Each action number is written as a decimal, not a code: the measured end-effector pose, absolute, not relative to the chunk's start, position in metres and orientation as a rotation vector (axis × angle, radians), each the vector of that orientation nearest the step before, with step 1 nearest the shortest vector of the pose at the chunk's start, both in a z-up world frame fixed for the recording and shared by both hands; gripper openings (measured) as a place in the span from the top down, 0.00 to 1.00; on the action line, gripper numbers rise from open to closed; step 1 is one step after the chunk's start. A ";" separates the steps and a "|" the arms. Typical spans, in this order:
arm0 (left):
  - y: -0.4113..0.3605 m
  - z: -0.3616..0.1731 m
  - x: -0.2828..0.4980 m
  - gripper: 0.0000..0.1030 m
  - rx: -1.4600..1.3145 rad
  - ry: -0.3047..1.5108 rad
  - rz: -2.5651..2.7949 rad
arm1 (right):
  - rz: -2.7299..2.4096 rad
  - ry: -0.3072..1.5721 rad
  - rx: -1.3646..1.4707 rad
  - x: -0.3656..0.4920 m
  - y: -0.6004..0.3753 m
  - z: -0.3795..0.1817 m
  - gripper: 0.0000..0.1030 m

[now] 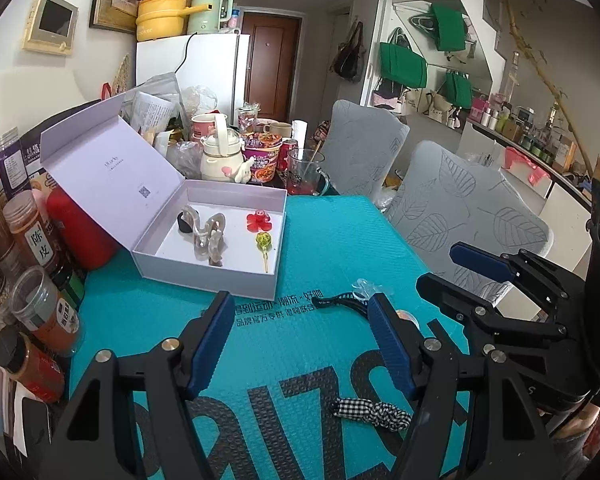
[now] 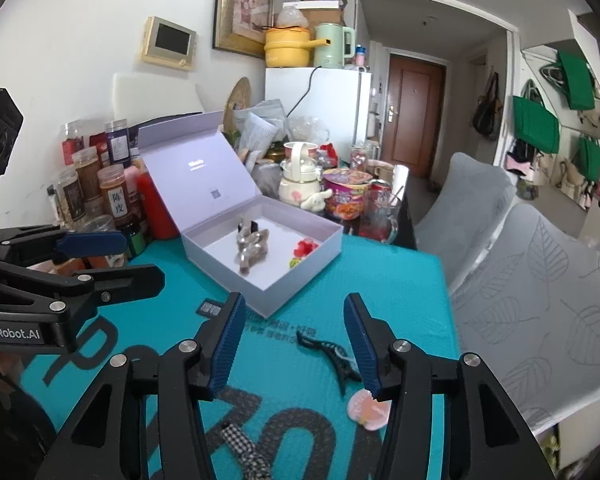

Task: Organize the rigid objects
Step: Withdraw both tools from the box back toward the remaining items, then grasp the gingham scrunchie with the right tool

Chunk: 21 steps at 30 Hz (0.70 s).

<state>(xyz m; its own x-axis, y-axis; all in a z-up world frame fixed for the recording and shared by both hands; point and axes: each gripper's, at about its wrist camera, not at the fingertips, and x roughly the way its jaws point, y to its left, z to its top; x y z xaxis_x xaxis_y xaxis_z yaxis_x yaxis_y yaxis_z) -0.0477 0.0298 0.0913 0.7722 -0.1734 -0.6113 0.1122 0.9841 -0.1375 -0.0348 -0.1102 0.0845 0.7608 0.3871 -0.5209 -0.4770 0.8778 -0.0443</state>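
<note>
Open white gift box (image 1: 204,264) on the teal mat (image 1: 308,240), lid hinged back towards the wall so that the tray is reachable from the near side. Already inside, spaced in separate spots: two pale marbled claw clips (image 1: 212,236), a dark-and-pale clip (image 1: 186,220) behind them, a red flower clip (image 1: 259,219) and a green lollipop-shaped piece (image 1: 263,242) near the right wall. Still loose on the mat, near the front edge and well apart from the box: a black hair clip (image 2: 332,354), a pink shell-shaped clip (image 2: 367,407) and a black-and-white gingham bow (image 1: 374,412); these appear to be the pieces left to sort.

Left claw (image 1: 300,344): jaws apart, nothing between the pads, hovering above the mat with the gingham bow just ahead. Right claw (image 2: 296,344): jaws apart and empty, the black hair clip lying in the gap below them, untouched; this alignment suggests it is the next pick, though that is a judgement.

The right-wrist view shows the black clip and shell clip whole; in the left-wrist view the left claw's right finger (image 1: 388,344) hides most of both. The left-wrist view looks deeper into the tray, showing the lollipop piece in full, which the box wall largely hides from the right. Jars (image 2: 100,188) and tableware crowd the worktop behind.
</note>
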 end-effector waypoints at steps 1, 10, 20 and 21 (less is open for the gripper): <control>0.029 0.089 -0.050 0.33 -0.097 0.678 -0.158 | 0.473 0.530 -0.175 -0.038 -0.112 0.082 0.50; 0.024 0.057 -0.059 0.33 -0.071 0.755 -0.172 | 0.487 0.587 -0.153 -0.060 -0.116 0.048 0.42; 0.029 0.024 -0.060 0.33 -0.082 0.833 -0.168 | 0.502 0.692 -0.118 -0.063 -0.119 0.003 0.42; 0.030 0.021 -0.060 0.33 -0.087 0.838 -0.168 | 0.507 0.707 -0.112 -0.062 -0.119 -0.002 0.42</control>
<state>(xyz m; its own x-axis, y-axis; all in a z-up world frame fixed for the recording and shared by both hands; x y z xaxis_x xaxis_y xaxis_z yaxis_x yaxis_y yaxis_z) -0.0601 0.0297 0.0207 0.6564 -0.1824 -0.7320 0.1139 0.9832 -0.1428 -0.0622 -0.1190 -0.0023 0.6454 0.4072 -0.6463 -0.4813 0.8738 0.0699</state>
